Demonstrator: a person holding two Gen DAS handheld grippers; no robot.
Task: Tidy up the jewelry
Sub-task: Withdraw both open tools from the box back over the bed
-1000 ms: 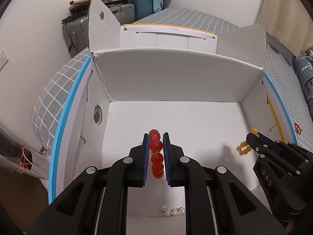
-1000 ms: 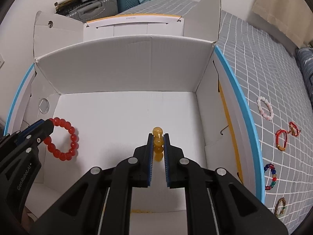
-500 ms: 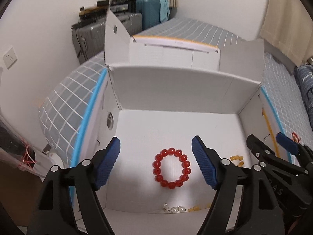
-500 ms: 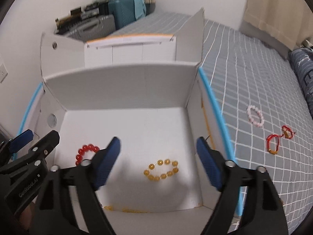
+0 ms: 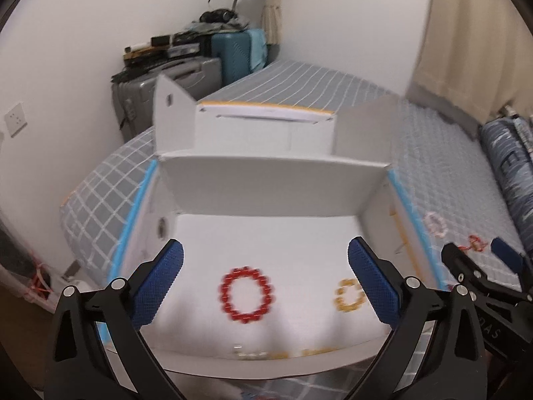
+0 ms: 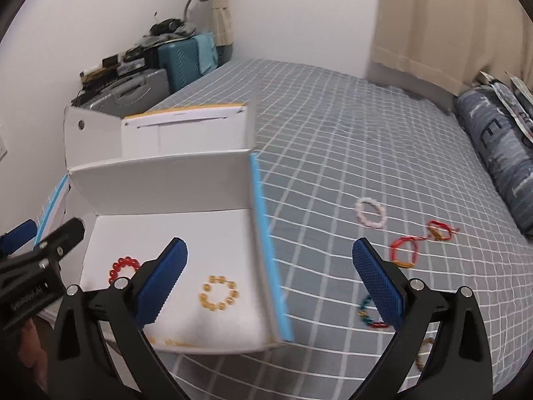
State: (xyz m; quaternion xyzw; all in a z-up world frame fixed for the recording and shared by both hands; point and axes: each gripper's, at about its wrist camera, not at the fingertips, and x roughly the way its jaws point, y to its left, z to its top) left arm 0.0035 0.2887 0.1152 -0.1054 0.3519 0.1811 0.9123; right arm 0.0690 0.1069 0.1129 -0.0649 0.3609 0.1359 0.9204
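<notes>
A white cardboard box lies open on the bed. A red bead bracelet and a yellow bead bracelet lie on its floor. My left gripper is open and empty, above the box's near edge. My right gripper is open and empty, over the box's right wall. Several bracelets lie on the bedspread to the right: a pink-white one, a red cord one, a multicoloured one.
Small pearl and yellow beads lie at the box's near inner edge. Suitcases stand against the far wall. A blue pillow lies at the right. The grey checked bedspread spreads around the box.
Both grippers opened and let the red and yellow bracelets drop into the box, then drew back and up. The right gripper has swung to the right, toward the bedspread.
</notes>
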